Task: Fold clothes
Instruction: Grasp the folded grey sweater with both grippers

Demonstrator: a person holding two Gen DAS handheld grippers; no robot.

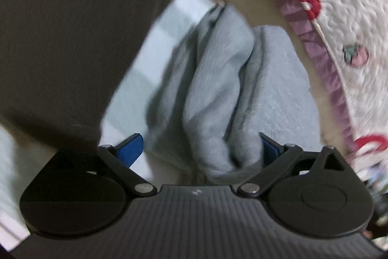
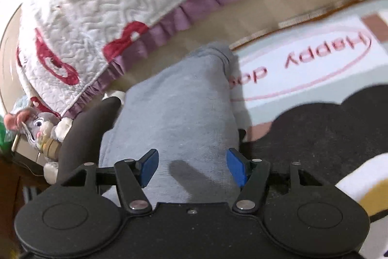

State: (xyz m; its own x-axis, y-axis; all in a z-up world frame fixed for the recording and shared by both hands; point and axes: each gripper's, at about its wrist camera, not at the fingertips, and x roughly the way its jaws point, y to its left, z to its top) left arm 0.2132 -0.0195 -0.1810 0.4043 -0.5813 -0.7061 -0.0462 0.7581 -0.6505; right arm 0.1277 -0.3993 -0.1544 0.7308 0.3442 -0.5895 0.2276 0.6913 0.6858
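Right wrist alone shows a plush rabbit (image 2: 40, 128); both hand-held grippers gape over grey garment (image 2: 174, 113).

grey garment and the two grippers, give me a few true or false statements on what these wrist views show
1. The grey garment lies bunched on a pale mat with pink lettering. True.
2. The right gripper is clamped shut on the garment. False: its blue pads stand apart over the cloth.
3. The left gripper is open, with folds of grey cloth between its fingers. True.
4. The quilted blanket is plain blue. False: it is cream with red and strawberry motifs and a purple ruffle.
5. A plush rabbit toy sits at the left edge of the right wrist view. True.
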